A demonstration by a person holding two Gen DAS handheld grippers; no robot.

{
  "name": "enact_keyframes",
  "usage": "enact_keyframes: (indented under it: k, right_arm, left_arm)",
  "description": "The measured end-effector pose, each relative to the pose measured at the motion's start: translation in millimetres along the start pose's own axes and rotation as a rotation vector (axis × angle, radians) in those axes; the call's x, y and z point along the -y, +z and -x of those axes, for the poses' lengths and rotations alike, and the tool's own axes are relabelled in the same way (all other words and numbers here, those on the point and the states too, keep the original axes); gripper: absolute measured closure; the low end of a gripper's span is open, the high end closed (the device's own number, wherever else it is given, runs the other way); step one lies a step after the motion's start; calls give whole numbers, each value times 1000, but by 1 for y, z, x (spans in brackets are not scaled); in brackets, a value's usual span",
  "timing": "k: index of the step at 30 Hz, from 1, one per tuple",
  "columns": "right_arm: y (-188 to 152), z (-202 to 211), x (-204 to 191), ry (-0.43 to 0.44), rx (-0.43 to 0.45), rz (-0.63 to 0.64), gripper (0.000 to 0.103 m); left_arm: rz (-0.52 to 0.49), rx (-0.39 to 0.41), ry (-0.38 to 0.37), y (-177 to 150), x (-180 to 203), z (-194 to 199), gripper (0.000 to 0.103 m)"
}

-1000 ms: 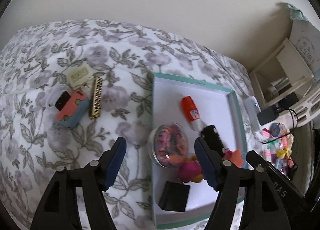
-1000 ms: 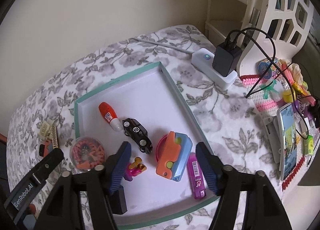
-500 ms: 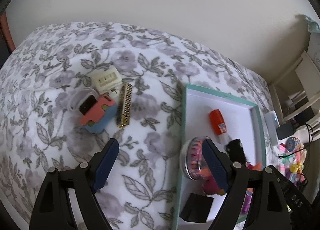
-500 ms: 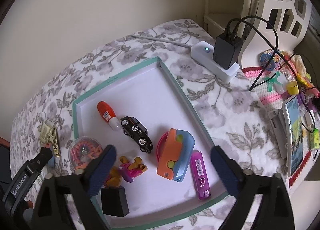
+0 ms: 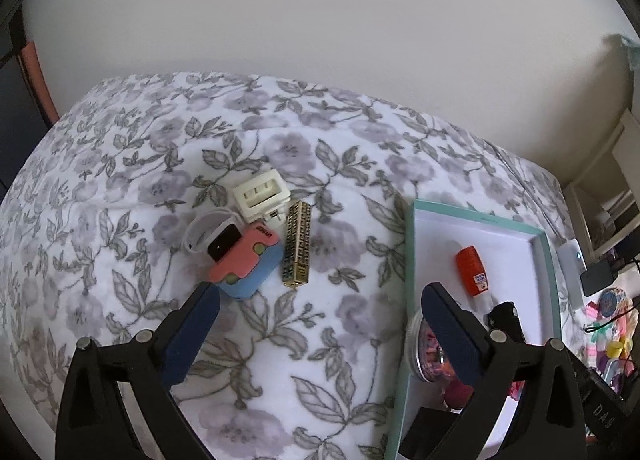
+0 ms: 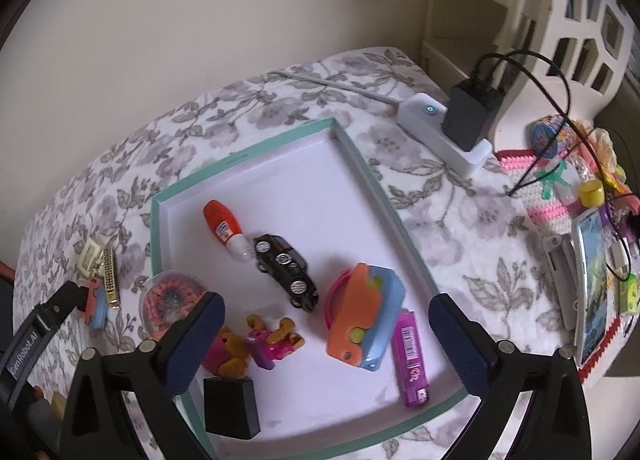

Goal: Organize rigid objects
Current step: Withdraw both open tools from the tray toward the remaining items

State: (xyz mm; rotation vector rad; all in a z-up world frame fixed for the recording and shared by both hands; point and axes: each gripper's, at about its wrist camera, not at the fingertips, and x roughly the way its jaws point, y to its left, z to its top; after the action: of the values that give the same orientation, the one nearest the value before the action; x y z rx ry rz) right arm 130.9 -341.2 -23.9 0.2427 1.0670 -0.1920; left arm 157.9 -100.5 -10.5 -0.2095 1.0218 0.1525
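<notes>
My left gripper hovers over the flowered cloth with its jaws opening and nothing between them. Just beyond its left finger lie a pink-and-blue toy, a gold harmonica, a white plug adapter and a white band. My right gripper hangs over the teal-rimmed tray with its jaws opening. An orange-and-blue toy lies in the tray below and between them, untouched by the pads. Also in the tray are an orange glue bottle, a black toy car, a purple lighter, a pink figure, a black box and a round tin.
A white power strip with a black charger and cables lies right of the tray. Further right sit a phone and colourful clutter on a crocheted mat. A wall runs behind the bed. A white shelf stands at the far right.
Both grippers' jaws have spread wider. The left view has swung left, from over the tray's tin to the loose items on the cloth. The right gripper stays over the tray.
</notes>
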Motion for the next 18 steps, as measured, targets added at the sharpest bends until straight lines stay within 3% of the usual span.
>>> enact_keyframes:
  k: [18]
  right_arm:
    - [-21, -29, -82, 107, -53, 202, 0]
  left_arm:
    - [137, -126, -7, 0, -48, -27, 2]
